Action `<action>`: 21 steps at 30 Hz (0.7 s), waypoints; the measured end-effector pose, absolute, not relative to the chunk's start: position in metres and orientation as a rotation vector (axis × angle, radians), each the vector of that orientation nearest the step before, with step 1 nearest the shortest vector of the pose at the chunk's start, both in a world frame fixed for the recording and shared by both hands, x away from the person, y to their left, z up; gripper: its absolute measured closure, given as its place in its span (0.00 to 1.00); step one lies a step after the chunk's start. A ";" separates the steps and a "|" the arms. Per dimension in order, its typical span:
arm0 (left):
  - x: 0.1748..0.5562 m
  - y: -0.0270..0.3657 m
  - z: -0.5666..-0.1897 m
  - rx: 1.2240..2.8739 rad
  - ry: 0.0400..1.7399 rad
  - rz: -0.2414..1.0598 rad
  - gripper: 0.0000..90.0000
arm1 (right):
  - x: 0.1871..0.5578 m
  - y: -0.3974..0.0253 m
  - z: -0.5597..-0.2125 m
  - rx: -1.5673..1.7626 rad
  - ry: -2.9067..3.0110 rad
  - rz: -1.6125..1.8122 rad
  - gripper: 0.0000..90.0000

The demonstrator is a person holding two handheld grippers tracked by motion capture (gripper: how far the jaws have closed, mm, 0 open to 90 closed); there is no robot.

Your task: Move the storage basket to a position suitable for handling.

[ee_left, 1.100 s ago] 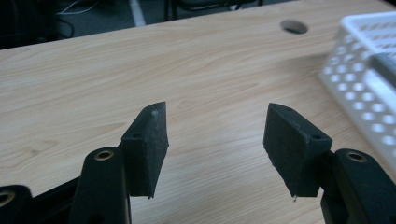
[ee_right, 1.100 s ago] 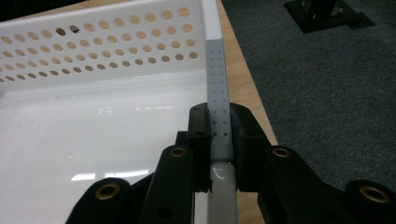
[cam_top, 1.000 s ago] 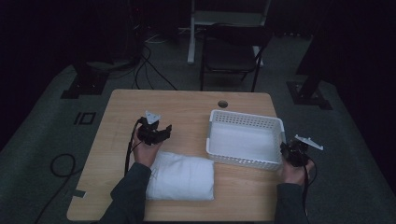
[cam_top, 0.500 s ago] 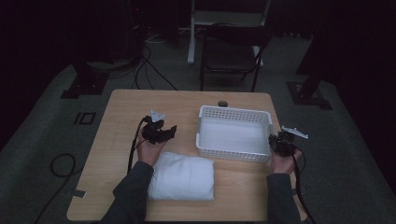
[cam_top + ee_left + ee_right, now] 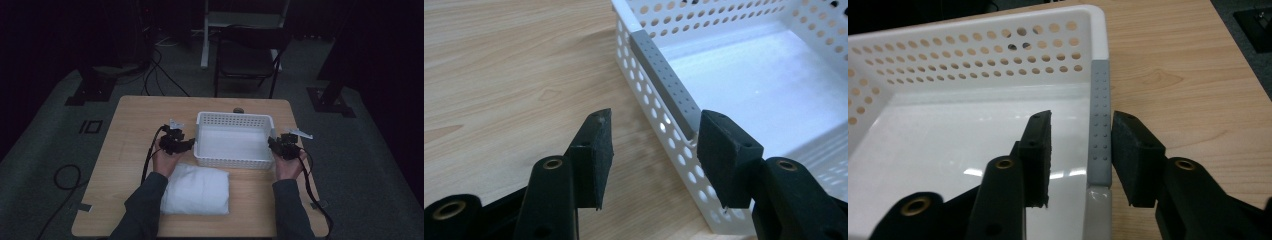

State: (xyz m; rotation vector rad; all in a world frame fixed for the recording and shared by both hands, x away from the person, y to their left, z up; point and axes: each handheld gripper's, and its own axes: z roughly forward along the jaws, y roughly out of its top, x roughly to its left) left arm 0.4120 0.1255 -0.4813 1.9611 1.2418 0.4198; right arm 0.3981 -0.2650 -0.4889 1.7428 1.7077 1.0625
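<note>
A white perforated basket (image 5: pixel 235 118) stands empty in the middle of the wooden table (image 5: pixel 130 125). My left gripper (image 5: pixel 189 145) is at the basket's left end and is open. In the left gripper view the left gripper (image 5: pixel 659 119) straddles the basket's (image 5: pixel 744 75) grey-striped rim, one jaw outside and one inside. My right gripper (image 5: pixel 272 142) is at the right end, also open. In the right gripper view the right gripper (image 5: pixel 1083 119) brackets the grey rim strip of the basket (image 5: pixel 1100 120), the outer jaw close against it.
A folded white towel (image 5: pixel 196 190) lies on the table in front of the basket, by the left forearm. A small dark knob (image 5: pixel 238 110) sits at the table's far edge. A chair (image 5: pixel 247 55) stands behind the table. Cables trail from both grippers.
The basket has slid left across the table together with my right gripper. My left gripper has moved right, up to the basket's left wall.
</note>
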 end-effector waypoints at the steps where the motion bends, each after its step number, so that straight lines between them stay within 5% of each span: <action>1: 0.413 0.126 -0.481 1.956 1.248 0.417 0.54 | 0.398 -0.266 -0.489 1.740 1.716 1.069 0.68; 10: 0.411 0.127 -0.482 1.956 1.243 0.406 0.53 | 0.402 -0.260 -0.490 1.713 1.789 1.115 0.72; 21: 0.416 0.149 -0.483 1.916 1.325 0.441 0.64 | 0.424 -0.229 -0.493 1.565 1.928 1.087 0.81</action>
